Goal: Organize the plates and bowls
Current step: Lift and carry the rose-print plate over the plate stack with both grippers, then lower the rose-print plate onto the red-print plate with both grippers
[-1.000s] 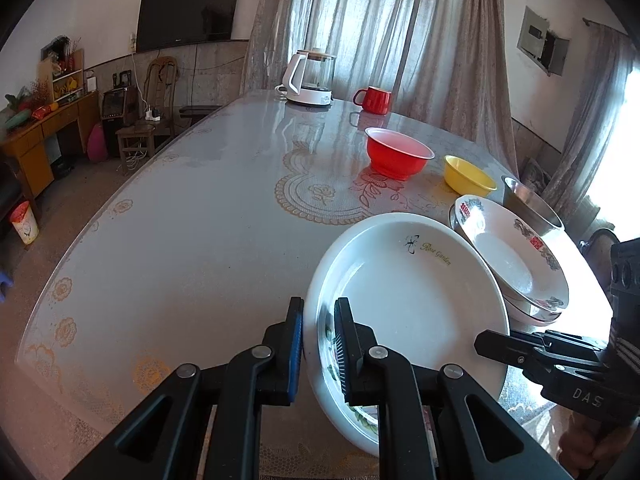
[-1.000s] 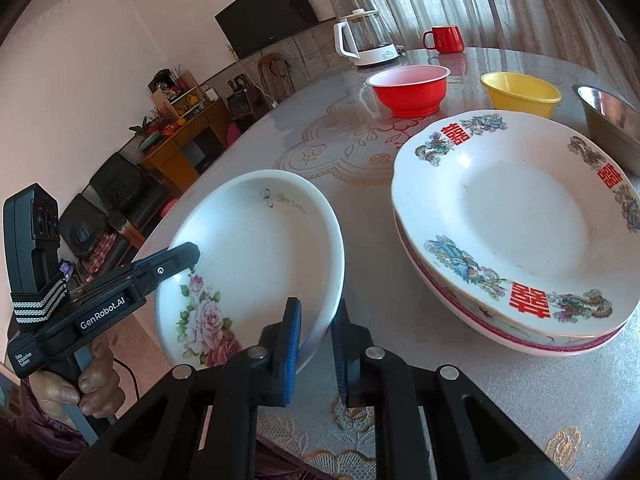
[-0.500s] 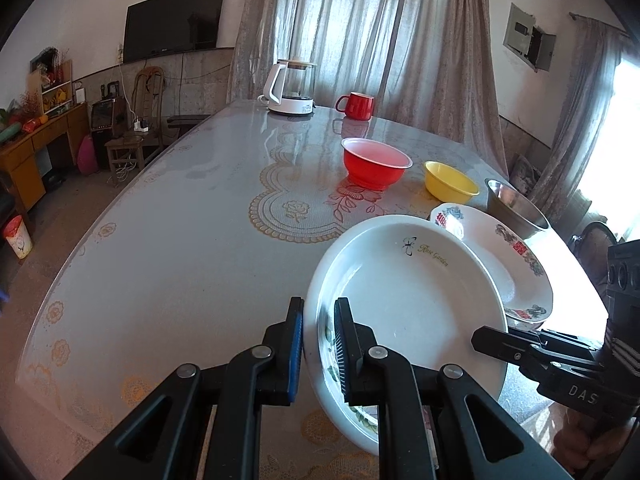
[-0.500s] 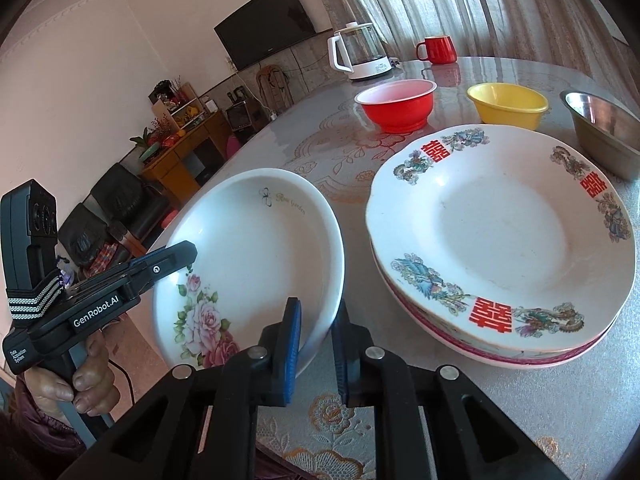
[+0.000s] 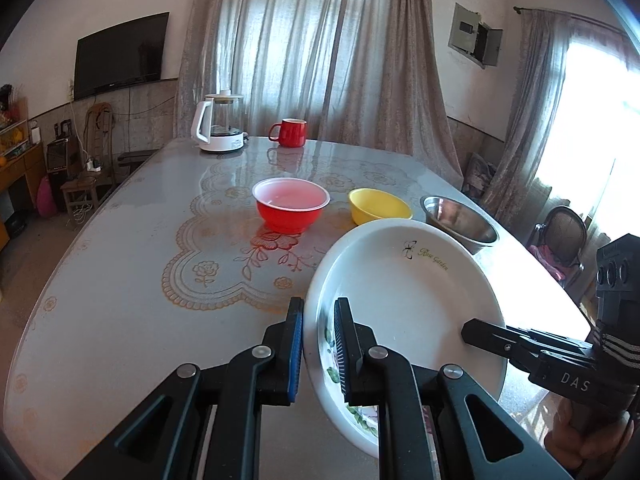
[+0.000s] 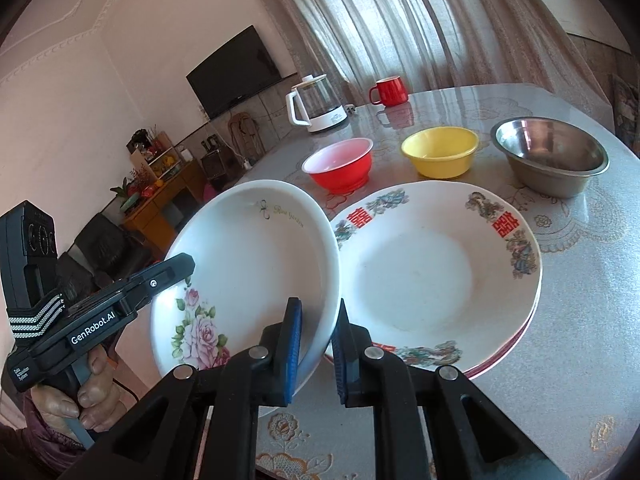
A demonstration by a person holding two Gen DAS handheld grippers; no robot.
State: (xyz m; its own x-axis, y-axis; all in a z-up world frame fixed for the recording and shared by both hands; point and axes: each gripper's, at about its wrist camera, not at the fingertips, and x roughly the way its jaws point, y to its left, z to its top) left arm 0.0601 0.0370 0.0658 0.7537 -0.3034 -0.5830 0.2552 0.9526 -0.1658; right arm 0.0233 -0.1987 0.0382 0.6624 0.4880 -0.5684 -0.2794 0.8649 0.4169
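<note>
While both tools pinch the same dish, the white rose plate hangs tilted in the air, off the table. Left gripper is clamped on the plate's left rim, one finger on each face. Right gripper is clamped on the opposite rim the same way. Plate is empty: pink rose print at its near edge, small "Rose Garden" script at the far edge. A hand holds the left tool's grip in the right wrist view.

Just right of the lifted plate in the right wrist view sits a stack of plates on the table; top one is white with red characters and coloured motifs on the rim, empty; a red-edged plate shows under it. The rose plate's right edge overlaps the stack's left rim in that view; cannot tell if they touch.

Behind the stack, a row of three bowls, apart from each other: red bowl on the left, empty, pale inside; yellow bowl in the middle, empty; steel bowl on the right, empty.

Far end of the table: white-based glass kettle, contents unclear, and a red mug beside it, inside not visible.
</note>
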